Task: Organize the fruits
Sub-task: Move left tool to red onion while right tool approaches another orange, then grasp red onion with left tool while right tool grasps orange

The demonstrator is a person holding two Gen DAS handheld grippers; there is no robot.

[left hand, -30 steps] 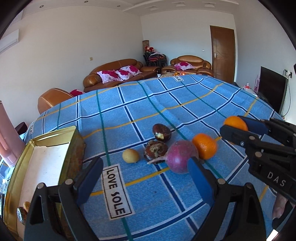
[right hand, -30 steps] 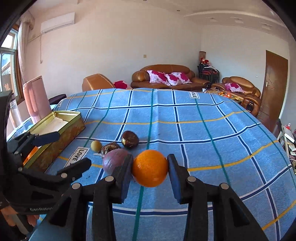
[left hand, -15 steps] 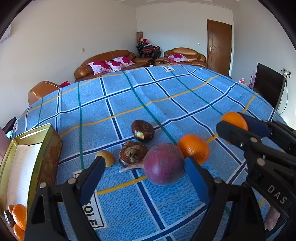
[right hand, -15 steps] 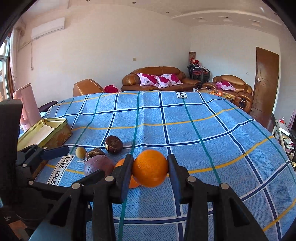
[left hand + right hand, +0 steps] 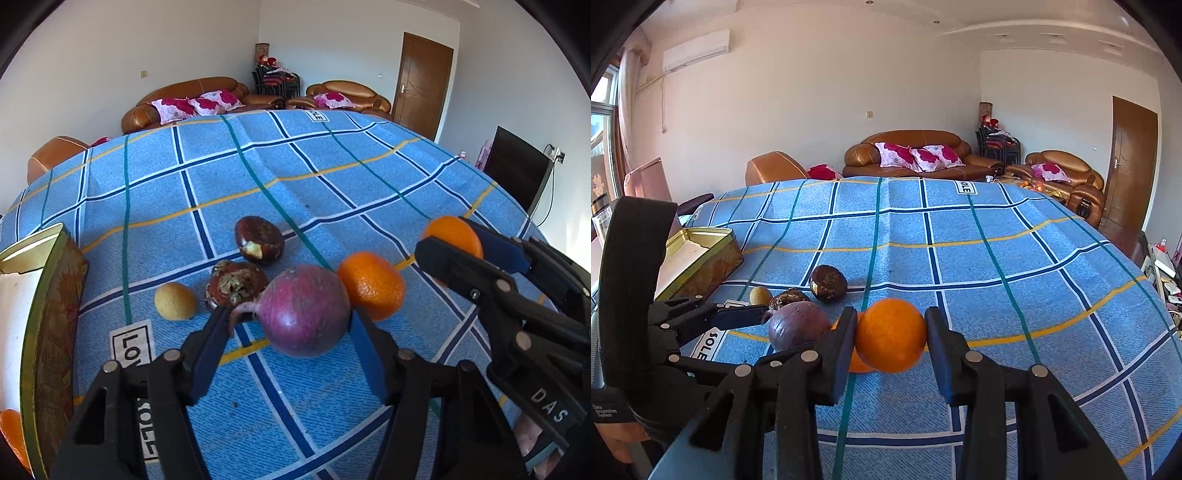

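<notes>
Since half a second ago the left gripper (image 5: pixel 288 328) has come forward until its spread blue-padded fingers flank the round, smooth purple fruit (image 5: pixel 304 310); the right pad looks to touch the skin, the left one stands off by the curled stalk, so the jaws are not clamped on it. The right gripper (image 5: pixel 891 341) stays clenched on a round, pebbly-skinned orange (image 5: pixel 891 339), held up off the cloth.

Largest in view is the woven blue checked tablecloth (image 5: pixel 332 192), crossed by white, navy, teal and yellow lines and creased across the middle. At its left edge sits the rectangular gold metal tin (image 5: pixel 51 317) with a patterned side; its white floor is mostly cut off by the frame, and one orange fruit inside it (image 5: pixel 13 435) shows only as a sliver at the lower left.

Just right of the purple fruit, and touching it as far as the left wrist view shows, lies a second dimpled orange (image 5: pixel 371 284). Behind lie two dark brown, glossy, rough-topped fruits (image 5: pixel 236 286), (image 5: pixel 259 240), the farther one with a pale broken patch; their kind is hard to make out. A small matte yellow fruit (image 5: pixel 174 301) rests just left of them.
</notes>
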